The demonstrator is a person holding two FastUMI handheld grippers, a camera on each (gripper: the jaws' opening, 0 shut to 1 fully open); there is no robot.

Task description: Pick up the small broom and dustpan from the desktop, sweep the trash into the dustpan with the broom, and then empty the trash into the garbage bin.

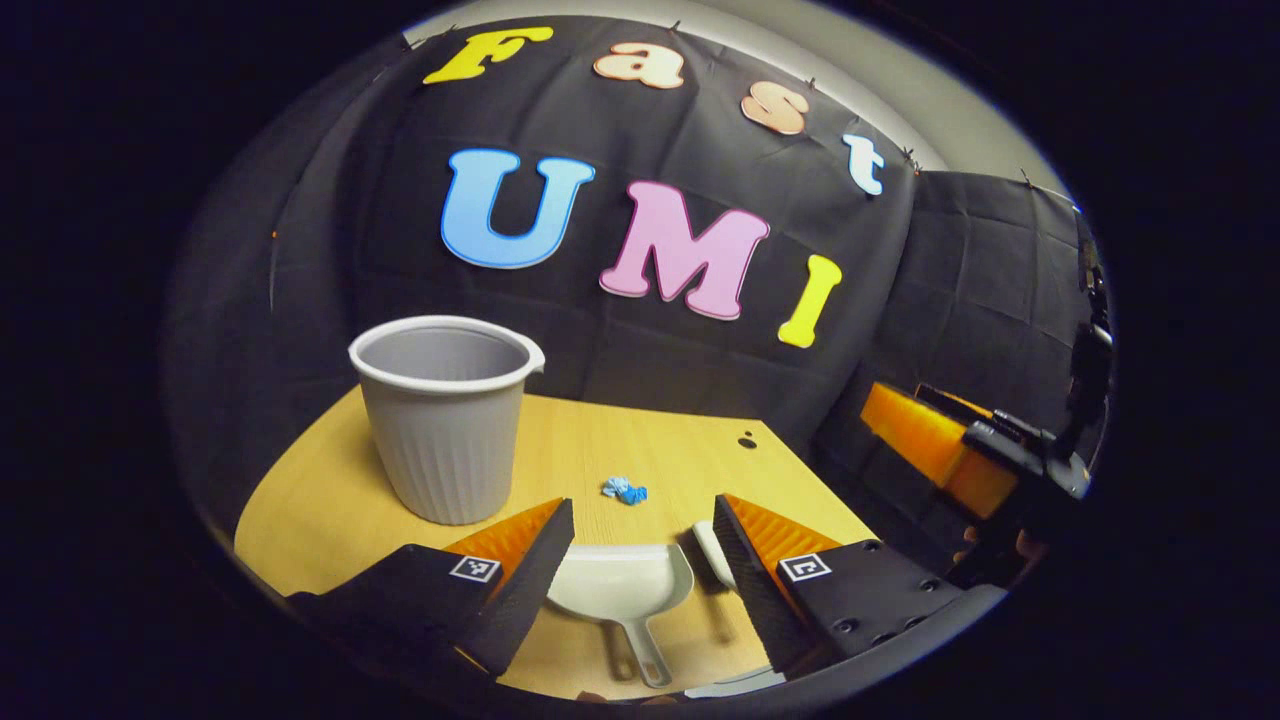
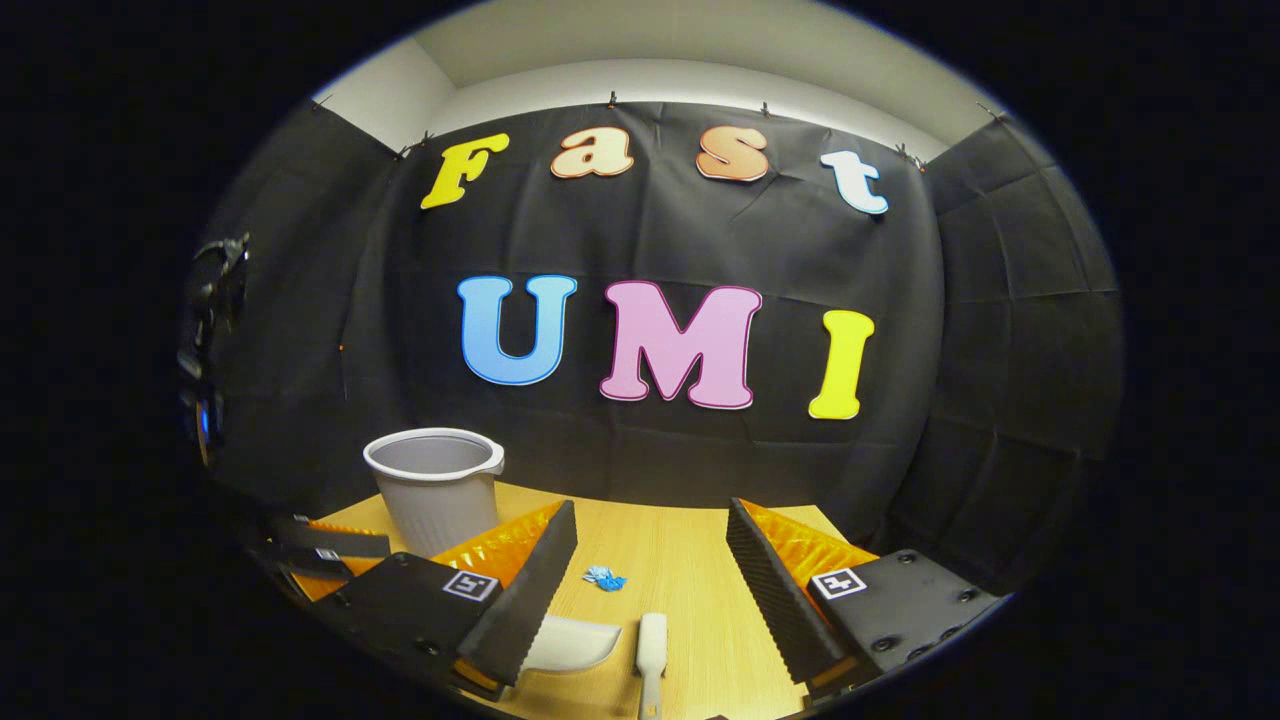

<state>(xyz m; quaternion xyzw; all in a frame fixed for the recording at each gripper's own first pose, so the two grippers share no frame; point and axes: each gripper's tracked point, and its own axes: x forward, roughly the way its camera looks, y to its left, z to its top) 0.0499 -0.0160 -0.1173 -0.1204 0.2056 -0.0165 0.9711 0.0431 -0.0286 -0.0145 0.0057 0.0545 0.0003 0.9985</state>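
Nothing is picked up yet: the left tool [image 1: 632, 560] and right tool [image 2: 652, 590] both hover wide open and empty above the near surface [image 1: 620, 450], where dustpan [image 1: 620, 585] and broom [image 2: 651, 640] lie side by side, trash [image 1: 625, 489] beyond, bin [image 1: 445, 420] far left.

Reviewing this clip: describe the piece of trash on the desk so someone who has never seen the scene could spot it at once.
Start at the grey bin standing on the wooden desk. Just beside it, toward the desk's middle and beyond the white dustpan, lies the trash. It is a small crumpled blue wad, the only blue thing on the desk, lying apart from the bin, dustpan and broom.
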